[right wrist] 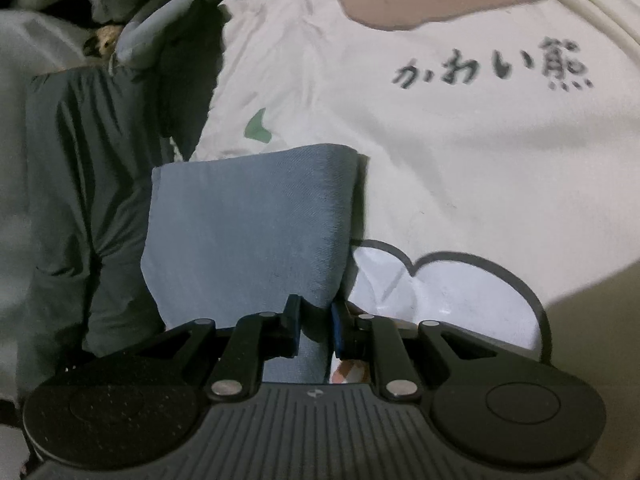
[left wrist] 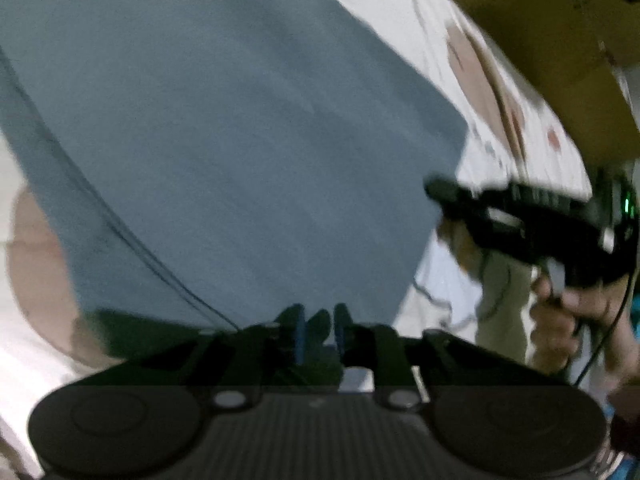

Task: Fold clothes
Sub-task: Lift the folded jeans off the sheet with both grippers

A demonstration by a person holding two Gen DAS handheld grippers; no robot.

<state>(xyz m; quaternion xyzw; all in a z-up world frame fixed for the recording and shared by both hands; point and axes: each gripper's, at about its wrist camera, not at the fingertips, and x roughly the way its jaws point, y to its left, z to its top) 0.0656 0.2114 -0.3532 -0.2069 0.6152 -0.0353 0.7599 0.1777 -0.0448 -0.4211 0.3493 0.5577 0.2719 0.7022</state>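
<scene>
The blue cloth (right wrist: 248, 224) runs between the right gripper (right wrist: 315, 326) jaws, clamped there (mid-fold, seemingly); the left gripper (left wrist: 318, 330), jaws nearly together, must pinch its near edge.

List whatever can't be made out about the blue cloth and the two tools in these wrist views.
- Left wrist view: motion blur smears the left tool; whether it grips the blue cloth is unclear.
- Left wrist view: the right tool is blurred; its tips can't be read.
- Right wrist view: the right tool covers the cloth's near edge.
- Both views: the cloth's full shape is cut off.
</scene>
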